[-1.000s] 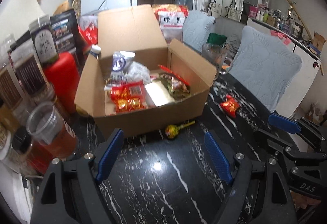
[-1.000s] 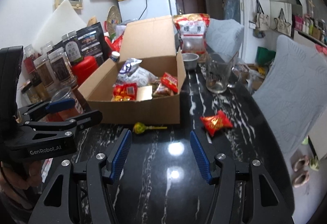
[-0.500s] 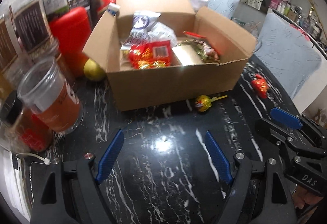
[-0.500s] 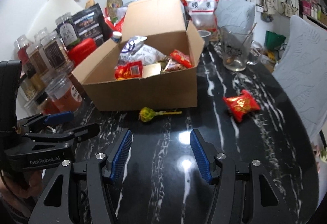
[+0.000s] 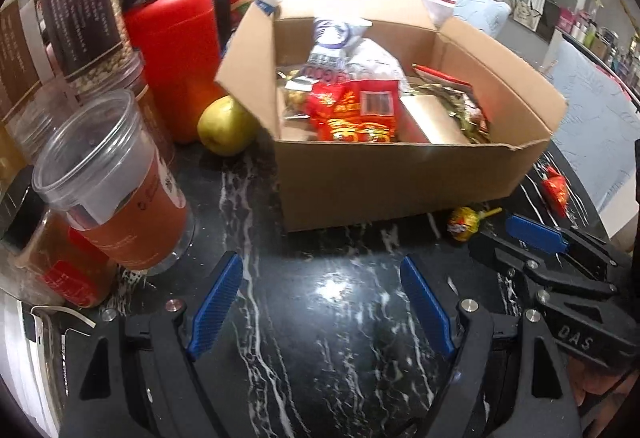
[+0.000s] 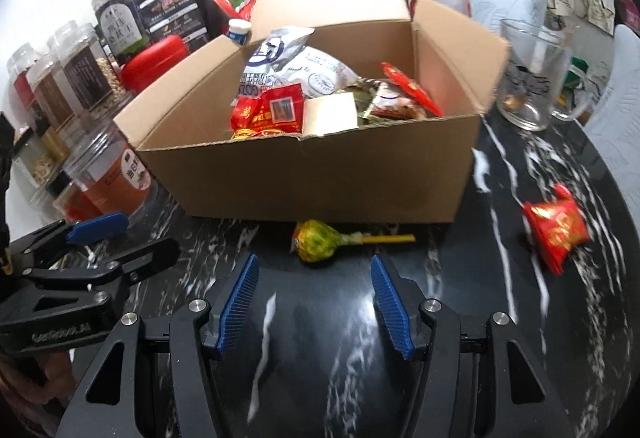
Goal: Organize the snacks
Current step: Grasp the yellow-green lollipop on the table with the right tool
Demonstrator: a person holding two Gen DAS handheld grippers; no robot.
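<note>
Right gripper (image 6: 314, 280) low over the black marble table (image 6: 500, 338), fingers apart with nothing between, and just narrowed a little. Lollipop (image 6: 320, 242) lies just past its fingertips, touching neither, stick pointing right. Cardboard box (image 6: 320, 174) of snacks directly beyond. Red snack packet (image 6: 556, 228) off to the right. Left gripper (image 5: 322, 288) spread wide over bare table, empty; box ahead, plastic cup (image 5: 116, 190) just outside its left finger.

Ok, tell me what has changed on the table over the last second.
Both grippers have dropped toward the table and closed in on the cardboard box. The right gripper now lines up on the lollipop, its jaws just narrowing, nothing between them. The left gripper is empty and open. The box, lollipop and red snack packet haven't moved.
</note>
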